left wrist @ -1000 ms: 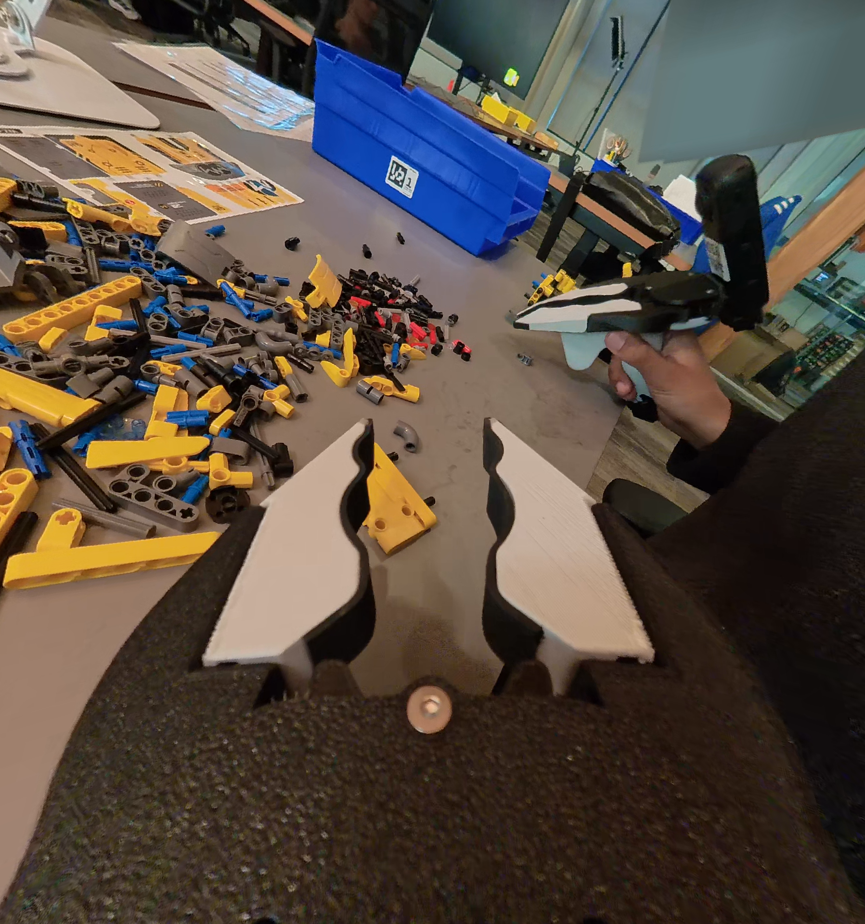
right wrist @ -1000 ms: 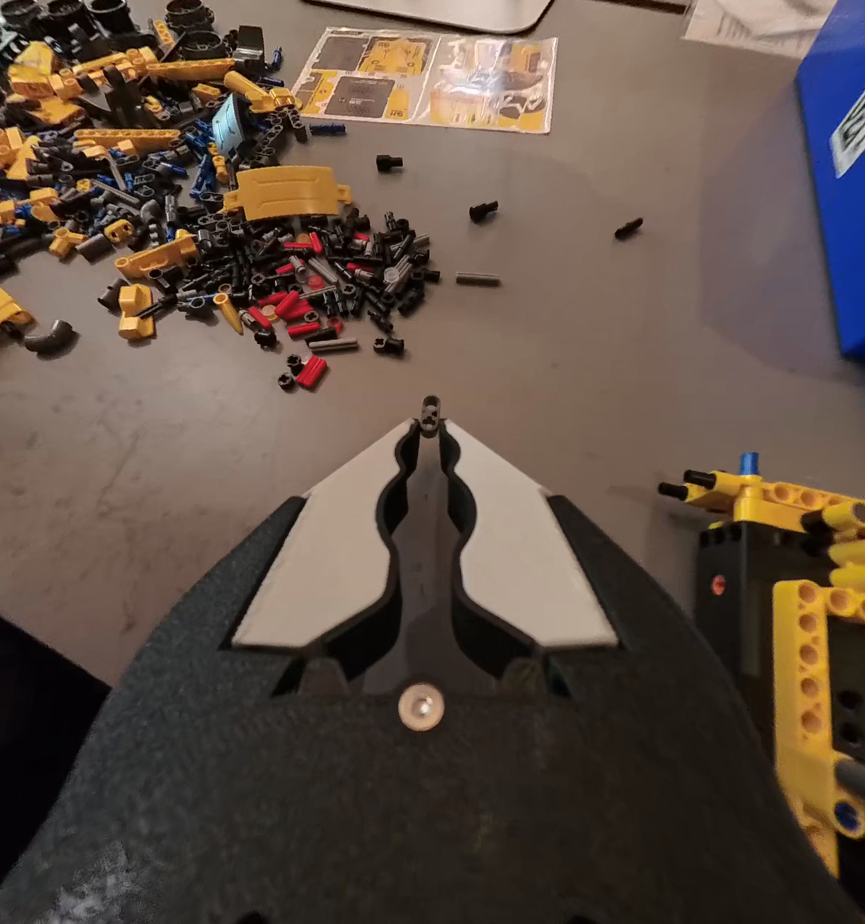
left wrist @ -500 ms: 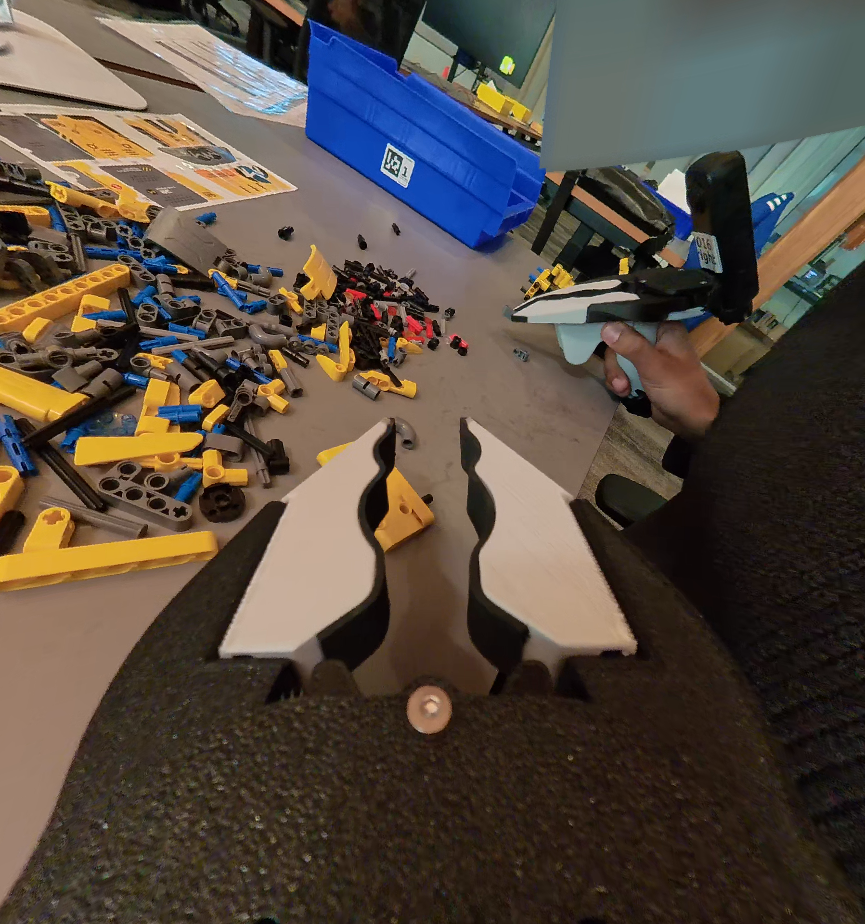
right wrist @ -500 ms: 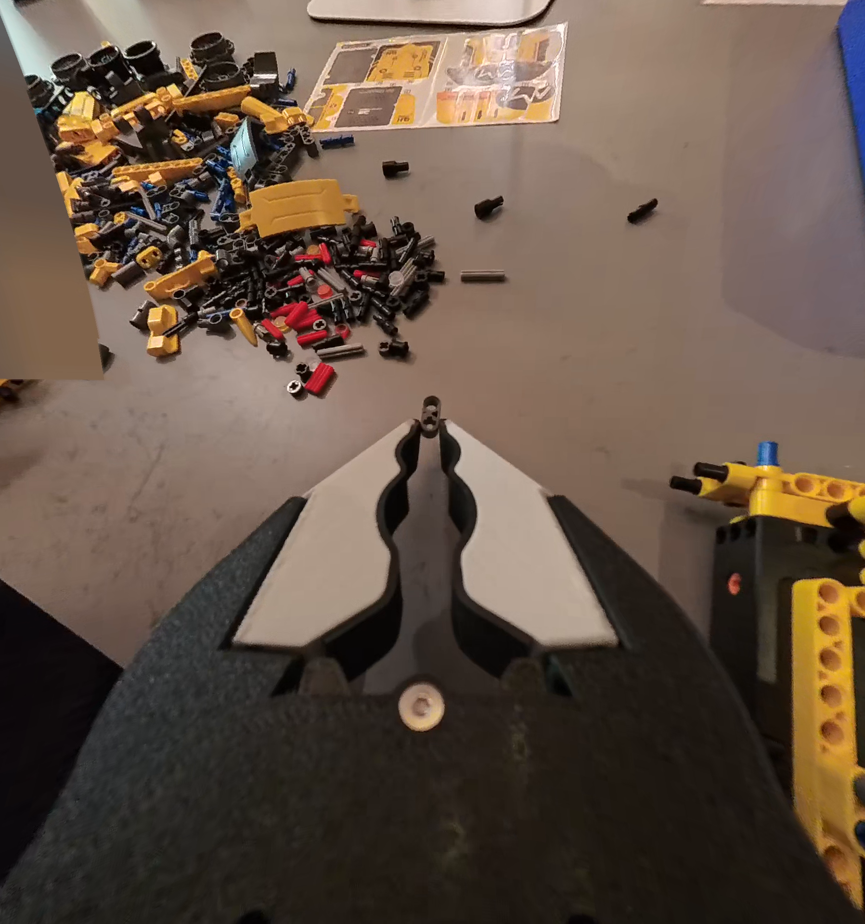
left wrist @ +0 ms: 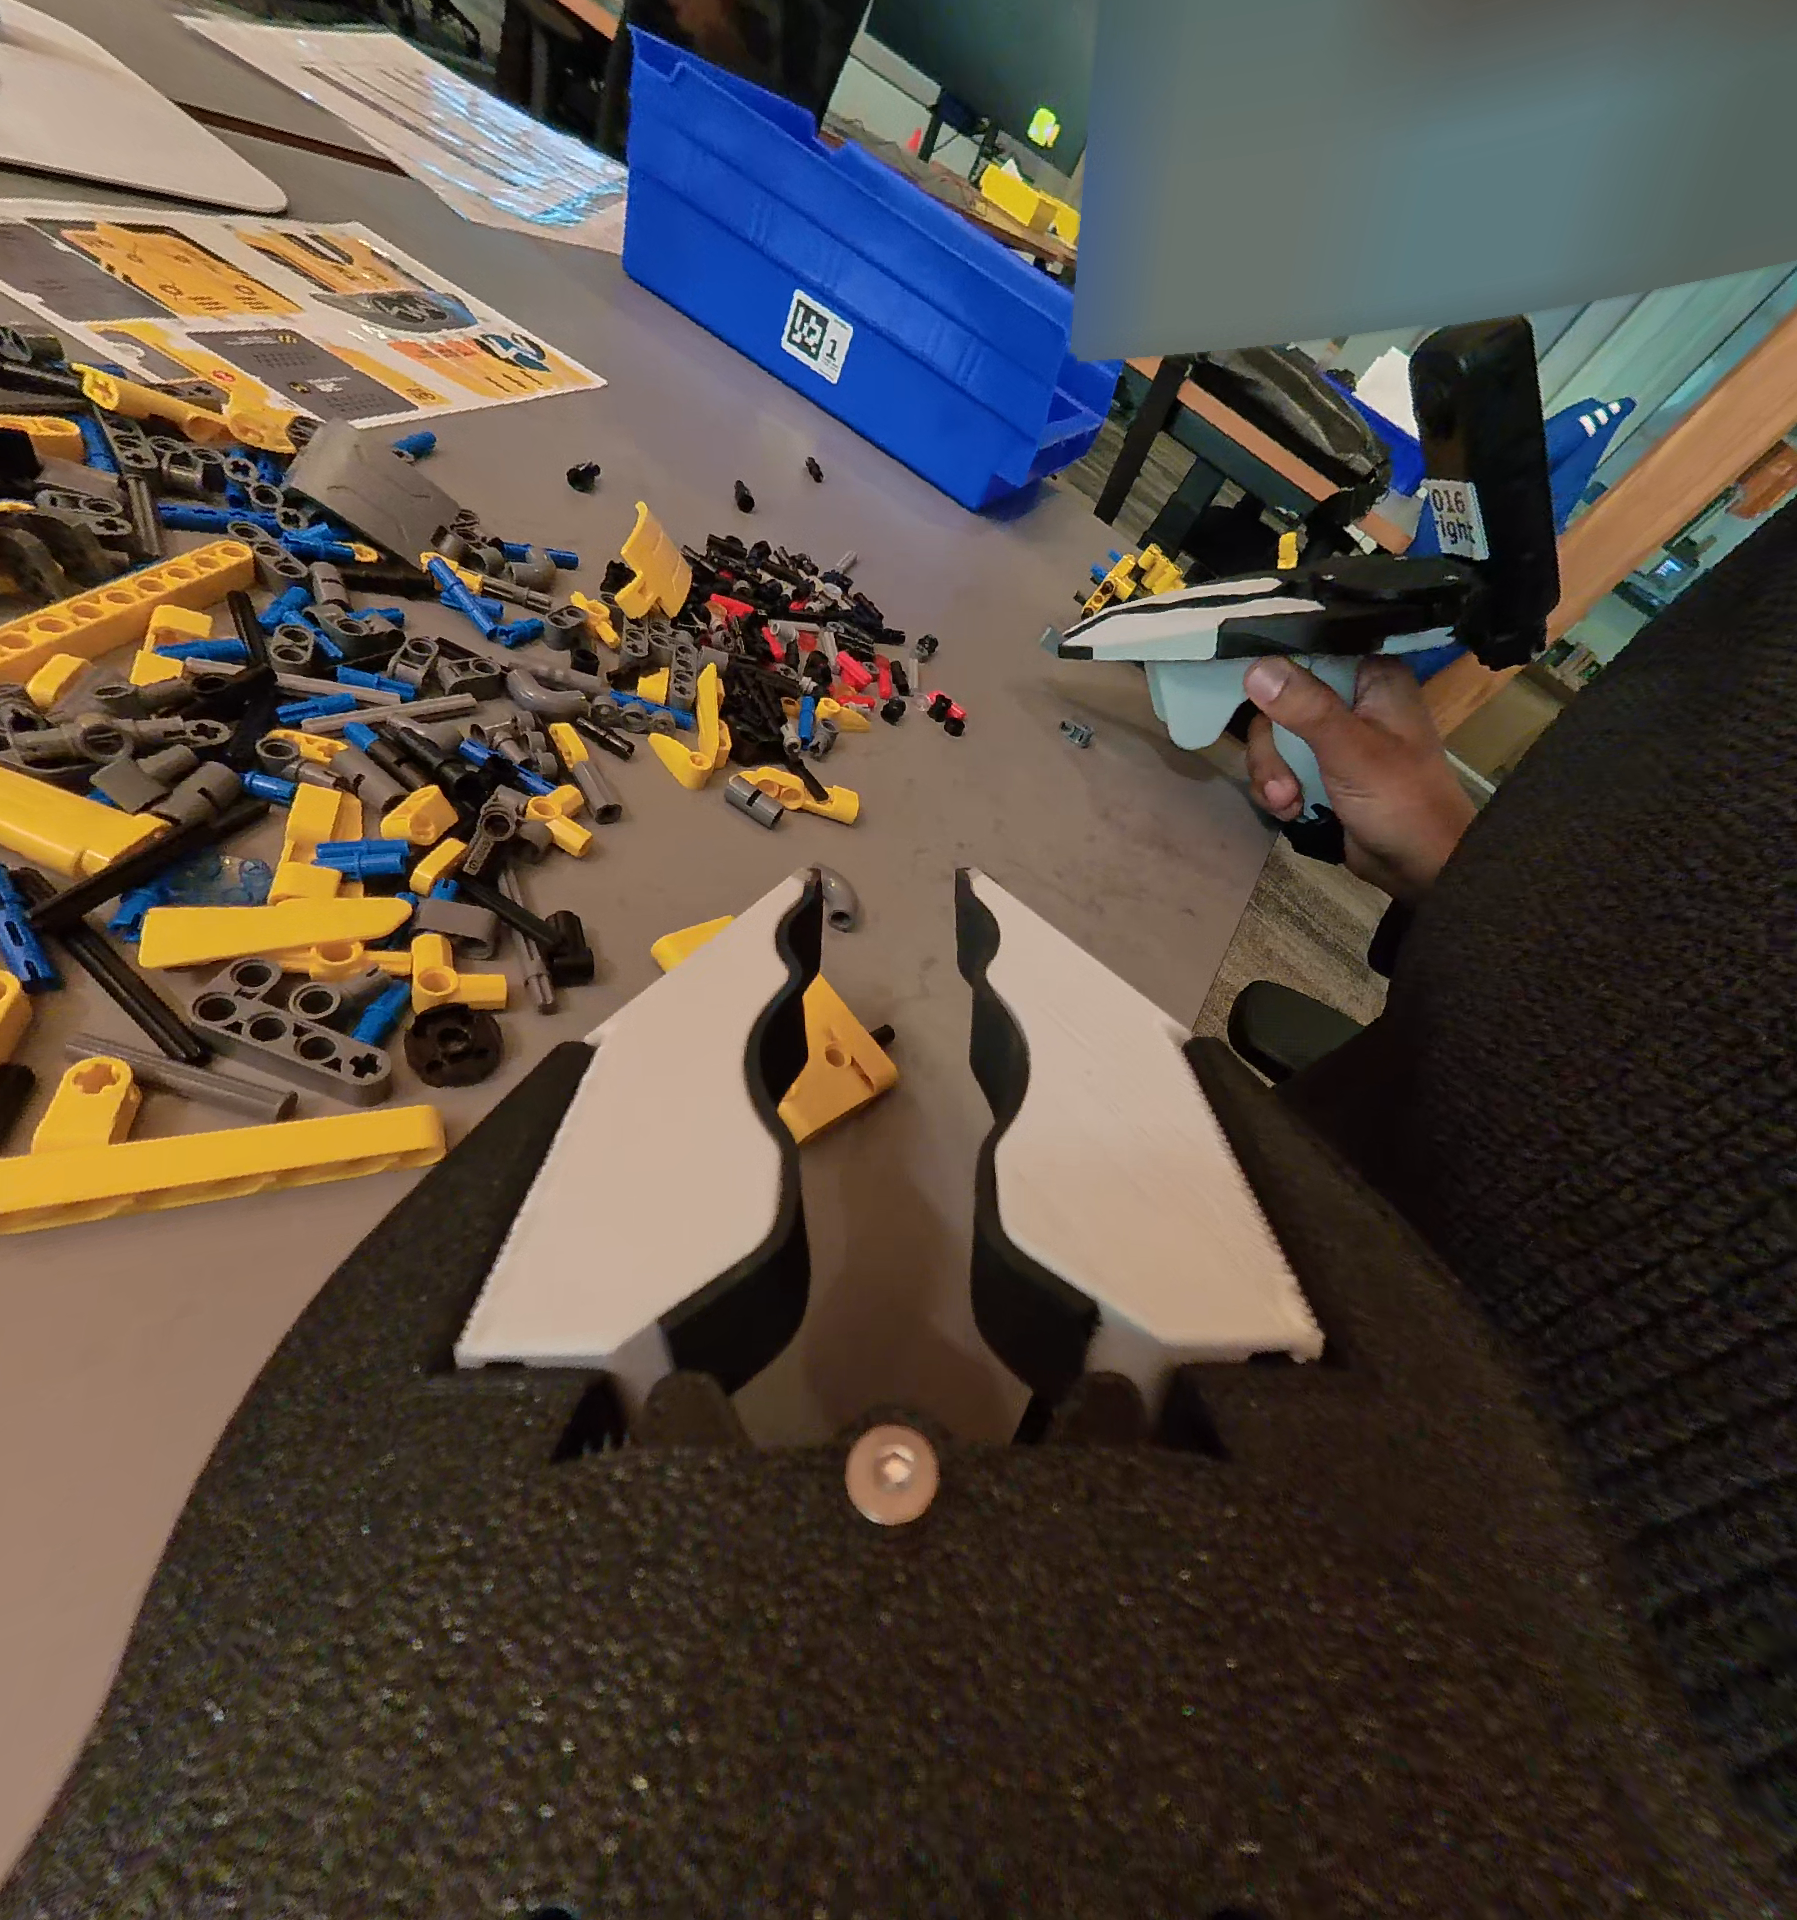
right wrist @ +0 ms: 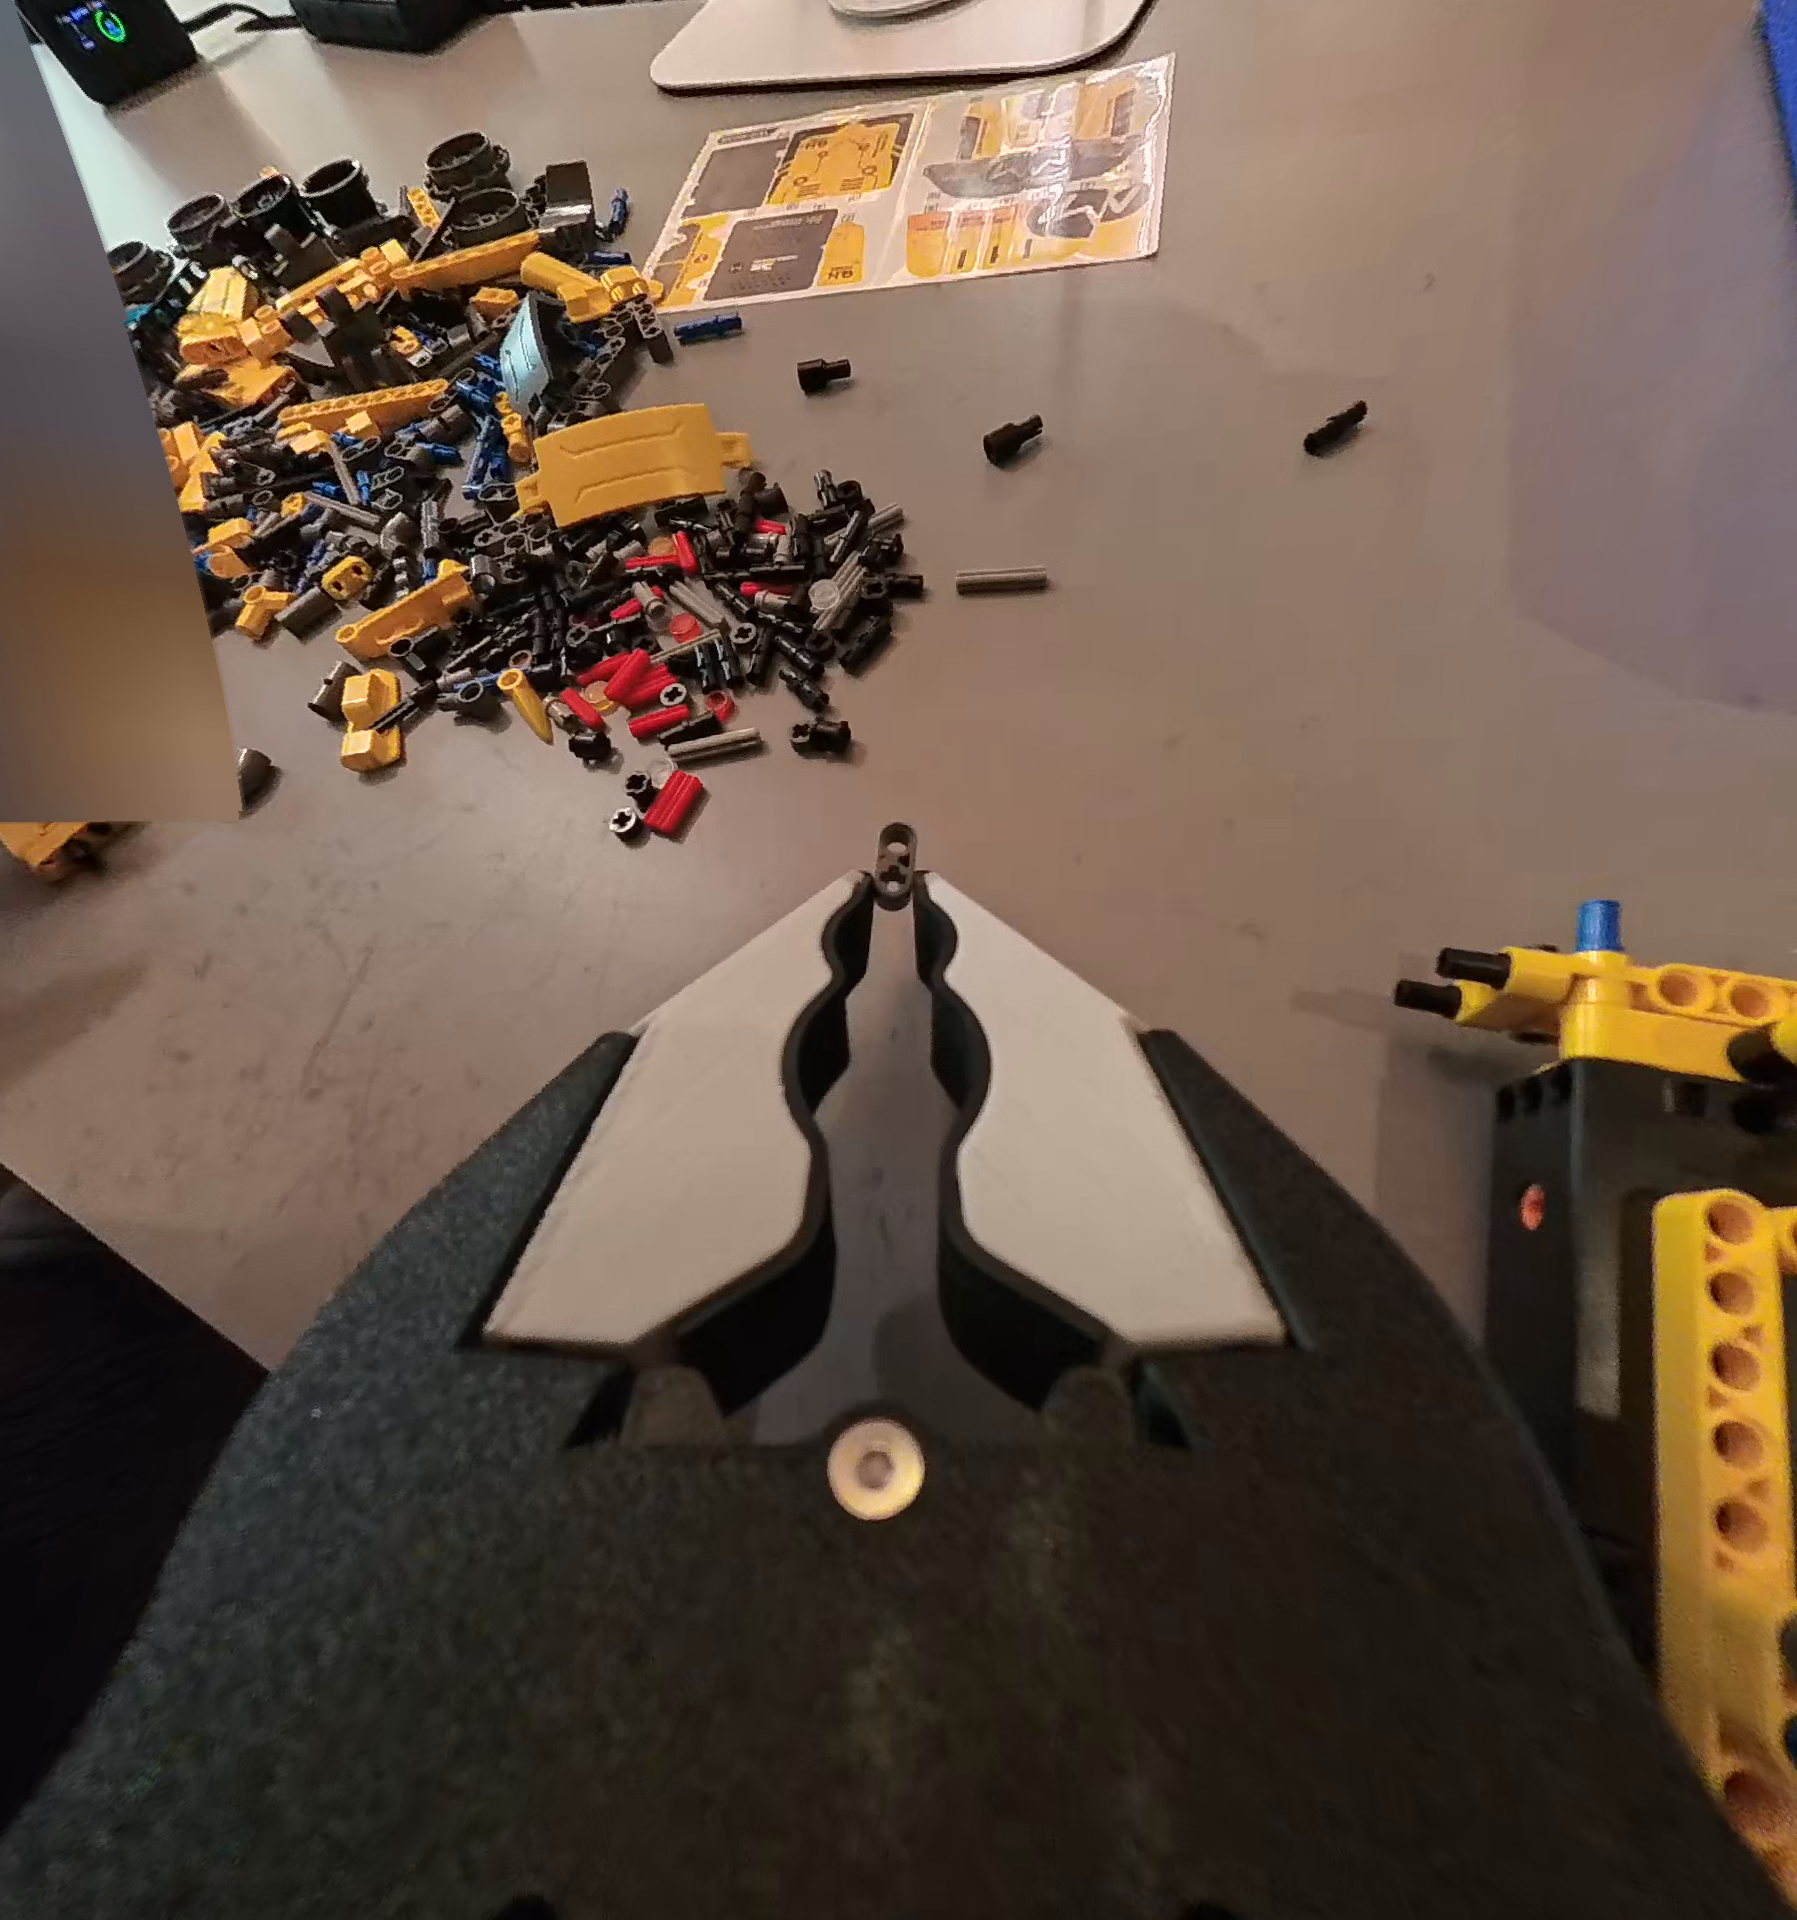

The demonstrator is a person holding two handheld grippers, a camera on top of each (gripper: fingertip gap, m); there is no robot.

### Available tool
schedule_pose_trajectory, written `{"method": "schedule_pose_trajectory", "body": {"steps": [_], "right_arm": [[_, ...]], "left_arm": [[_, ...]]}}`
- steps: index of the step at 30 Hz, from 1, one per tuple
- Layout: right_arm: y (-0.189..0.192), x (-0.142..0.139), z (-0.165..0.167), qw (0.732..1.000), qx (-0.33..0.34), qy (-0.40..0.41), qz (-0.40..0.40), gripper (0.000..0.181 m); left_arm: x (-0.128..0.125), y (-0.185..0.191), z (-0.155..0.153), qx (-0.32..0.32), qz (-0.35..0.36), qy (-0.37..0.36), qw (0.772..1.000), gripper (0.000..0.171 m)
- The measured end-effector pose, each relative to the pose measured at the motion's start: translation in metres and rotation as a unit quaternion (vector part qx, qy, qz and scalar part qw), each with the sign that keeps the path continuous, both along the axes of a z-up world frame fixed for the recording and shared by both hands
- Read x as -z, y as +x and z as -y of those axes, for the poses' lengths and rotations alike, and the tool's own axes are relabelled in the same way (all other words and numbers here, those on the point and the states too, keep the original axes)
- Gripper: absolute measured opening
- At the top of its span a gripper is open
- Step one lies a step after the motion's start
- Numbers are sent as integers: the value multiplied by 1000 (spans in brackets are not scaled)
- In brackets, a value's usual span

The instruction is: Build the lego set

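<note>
My left gripper [left wrist: 889, 883] is open and empty, hovering low over the grey table. Its left finger partly covers a yellow triangular piece [left wrist: 837, 1070], and a small grey elbow piece [left wrist: 844, 900] lies at that fingertip. My right gripper [right wrist: 896, 885] is shut on a small dark grey connector [right wrist: 896, 854] that sticks out past the tips, held above the table. The right gripper also shows in the left wrist view [left wrist: 1076, 642], held by a hand [left wrist: 1361, 774]. A part-built yellow and black model [right wrist: 1652, 1143] stands just right of the right gripper.
A wide pile of yellow, black, blue, grey and red pieces [left wrist: 374, 727] covers the table's left side, also in the right wrist view [right wrist: 613, 582]. A sticker sheet [right wrist: 925, 187] and a blue bin [left wrist: 852, 301] lie beyond. The table edge [left wrist: 1237, 935] is right of the left gripper. To the yellow triangular piece [left wrist: 837, 1070]: left tips about 5 cm, right tips about 25 cm.
My left gripper's jaws have narrowed and it has shifted slightly over the yellow triangular piece. My right gripper keeps its hold on the connector and has swung slightly.
</note>
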State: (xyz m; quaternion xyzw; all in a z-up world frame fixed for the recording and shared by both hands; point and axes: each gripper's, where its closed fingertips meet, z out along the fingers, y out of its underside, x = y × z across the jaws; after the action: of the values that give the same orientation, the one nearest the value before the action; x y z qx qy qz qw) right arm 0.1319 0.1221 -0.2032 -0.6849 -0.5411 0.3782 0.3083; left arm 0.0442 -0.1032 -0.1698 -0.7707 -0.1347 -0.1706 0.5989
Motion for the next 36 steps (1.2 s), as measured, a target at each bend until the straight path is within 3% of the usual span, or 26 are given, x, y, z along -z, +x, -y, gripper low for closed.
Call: {"method": "schedule_pose_trajectory", "body": {"steps": [27, 36], "right_arm": [[0, -4, -1, 1000, 3, 6, -12, 7], [0, -6, 5, 999, -12, 40, -15, 7]], "left_arm": [[-1, 2, 1, 3, -5, 5, 1000, 25], [-4, 4, 2, 6, -18, 14, 1000, 25]]}}
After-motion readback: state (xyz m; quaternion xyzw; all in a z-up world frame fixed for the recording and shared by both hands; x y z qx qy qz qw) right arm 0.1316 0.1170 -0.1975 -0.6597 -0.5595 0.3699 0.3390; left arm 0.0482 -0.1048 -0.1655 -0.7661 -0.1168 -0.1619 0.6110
